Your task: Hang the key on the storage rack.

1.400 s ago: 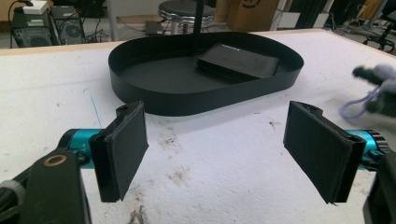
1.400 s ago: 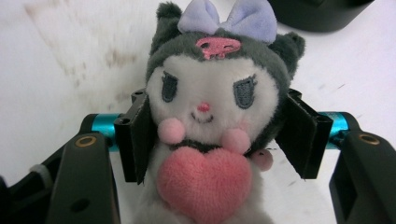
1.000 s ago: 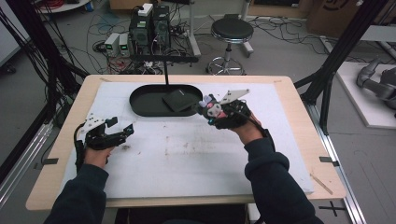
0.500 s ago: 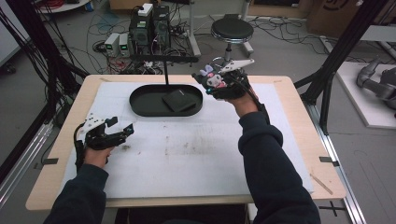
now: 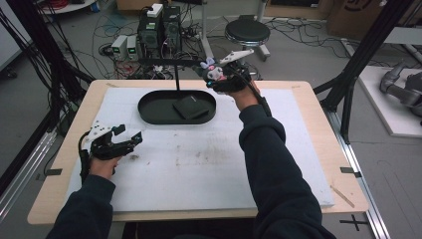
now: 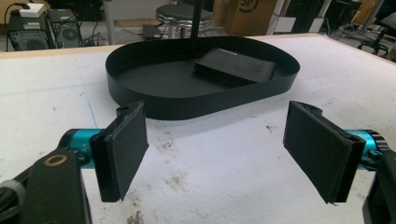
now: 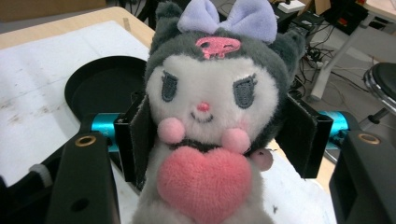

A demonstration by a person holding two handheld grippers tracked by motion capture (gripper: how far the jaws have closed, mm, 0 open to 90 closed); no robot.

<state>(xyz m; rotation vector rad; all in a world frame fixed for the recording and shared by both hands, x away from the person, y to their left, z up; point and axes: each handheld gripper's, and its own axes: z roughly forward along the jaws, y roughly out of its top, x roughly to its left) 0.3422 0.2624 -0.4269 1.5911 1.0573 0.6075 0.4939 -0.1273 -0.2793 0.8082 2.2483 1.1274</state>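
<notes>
A small plush toy (image 7: 210,112) with a grey hood, a lilac bow and a pink heart is clamped between the pads of my right gripper (image 5: 215,75). That gripper is raised over the table's far edge, just right of the black oval tray (image 5: 149,113). A flat black wallet-like case (image 5: 190,106) lies in the tray's right half. My left gripper (image 5: 125,137) rests low over the white mat near the left edge, open, with nothing between its pads (image 6: 122,147). In the left gripper view the tray (image 6: 154,100) lies straight ahead with the case (image 6: 236,65) inside.
A thin black post (image 5: 176,74) rises from behind the tray to a crossbar. The white mat (image 5: 199,164) covers most of the wooden table (image 5: 318,99). Computers, cables and a stool (image 5: 247,32) stand on the floor beyond the far edge.
My right gripper has carried the plush toy up and away from me, from beside the tray's right end to above the table's far edge. The left gripper has stayed put.
</notes>
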